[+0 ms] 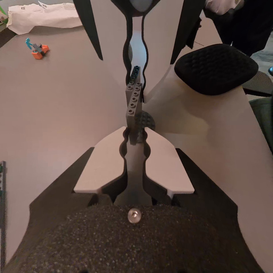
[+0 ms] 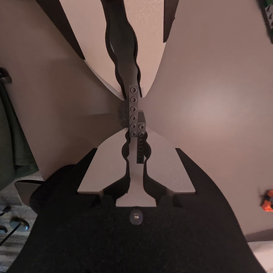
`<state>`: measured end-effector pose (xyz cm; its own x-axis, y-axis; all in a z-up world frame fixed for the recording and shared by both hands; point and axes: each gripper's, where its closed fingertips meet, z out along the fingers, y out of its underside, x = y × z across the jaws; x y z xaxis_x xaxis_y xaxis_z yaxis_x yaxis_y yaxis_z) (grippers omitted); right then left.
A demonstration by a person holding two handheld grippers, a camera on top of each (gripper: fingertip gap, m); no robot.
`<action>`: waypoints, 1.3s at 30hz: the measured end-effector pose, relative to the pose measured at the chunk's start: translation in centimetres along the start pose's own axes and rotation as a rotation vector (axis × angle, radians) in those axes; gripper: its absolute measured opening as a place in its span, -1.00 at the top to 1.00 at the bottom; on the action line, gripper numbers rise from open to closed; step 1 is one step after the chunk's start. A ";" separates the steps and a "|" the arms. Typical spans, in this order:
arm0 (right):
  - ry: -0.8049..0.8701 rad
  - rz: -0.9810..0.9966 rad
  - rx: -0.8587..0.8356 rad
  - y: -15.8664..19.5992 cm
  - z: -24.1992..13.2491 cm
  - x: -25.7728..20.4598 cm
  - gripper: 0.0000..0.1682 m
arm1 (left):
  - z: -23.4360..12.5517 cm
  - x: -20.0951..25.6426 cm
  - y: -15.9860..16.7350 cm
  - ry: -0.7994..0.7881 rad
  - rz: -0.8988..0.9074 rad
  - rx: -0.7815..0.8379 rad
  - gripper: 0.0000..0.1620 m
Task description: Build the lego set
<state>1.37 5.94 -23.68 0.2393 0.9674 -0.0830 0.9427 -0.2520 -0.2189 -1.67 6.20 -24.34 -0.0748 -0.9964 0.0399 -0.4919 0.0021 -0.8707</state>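
Above the table (image 1: 59,103), I hold a grey Lego assembly (image 1: 133,103) between both grippers, which face each other tip to tip. My left gripper (image 1: 135,135) is nearly closed, pinching one end of the long grey brick together with a dark round plate (image 1: 146,119) fixed to its side. My right gripper (image 2: 136,138) is likewise narrowed, clamped on the opposite end, where a short grey brick (image 2: 141,125) sits beside the long one and a dark studded strip (image 2: 140,150) runs back between the fingers. The whole assembly hangs clear of the table. Far off to the left in the left wrist view lies a small orange build (image 1: 39,50), with crumpled white paper (image 1: 42,17) beyond it. A black padded cushion (image 1: 215,69) rests near the table's edge.
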 end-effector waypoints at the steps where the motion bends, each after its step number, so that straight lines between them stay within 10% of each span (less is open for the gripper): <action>1: -0.004 -0.001 -0.008 0.0 0.2 0.0 0.83 | 0.0 0.0 0.1 -0.007 0.009 -0.007 0.79; 39: -0.142 0.074 0.039 -0.1 0.7 -0.5 0.83 | 0.9 0.1 0.3 0.034 -0.092 -0.059 0.88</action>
<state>1.03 5.44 -24.33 0.2698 0.9335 -0.2360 0.9132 -0.3258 -0.2447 -1.07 6.02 -25.04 -0.0560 -0.9892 0.1355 -0.5483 -0.0829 -0.8322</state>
